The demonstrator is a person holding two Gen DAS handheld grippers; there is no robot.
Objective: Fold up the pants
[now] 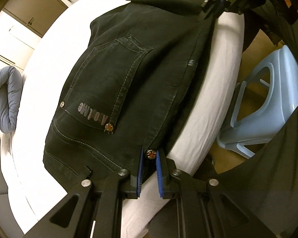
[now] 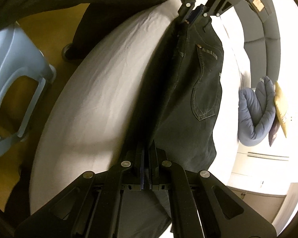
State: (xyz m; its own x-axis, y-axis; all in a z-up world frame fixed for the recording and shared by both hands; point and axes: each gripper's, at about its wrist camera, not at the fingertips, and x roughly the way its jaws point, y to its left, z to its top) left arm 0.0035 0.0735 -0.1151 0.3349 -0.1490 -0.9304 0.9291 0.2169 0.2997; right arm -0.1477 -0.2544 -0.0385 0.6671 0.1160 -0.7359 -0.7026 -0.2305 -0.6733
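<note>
With your left claw (image 1: 149, 156) pinched on the waistband of the pants (image 1: 117, 75) and your right claw (image 2: 146, 158) clamped on the leg end, lay them flat along the bed (image 1: 196, 119) edge, keeping both corners level and taut.

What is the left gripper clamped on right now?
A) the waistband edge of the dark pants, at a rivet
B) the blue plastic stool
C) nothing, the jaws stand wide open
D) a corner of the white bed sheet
A: in the left wrist view the left gripper pinches the waistband edge of the pants, a rivet sitting between its blue pads.
</note>
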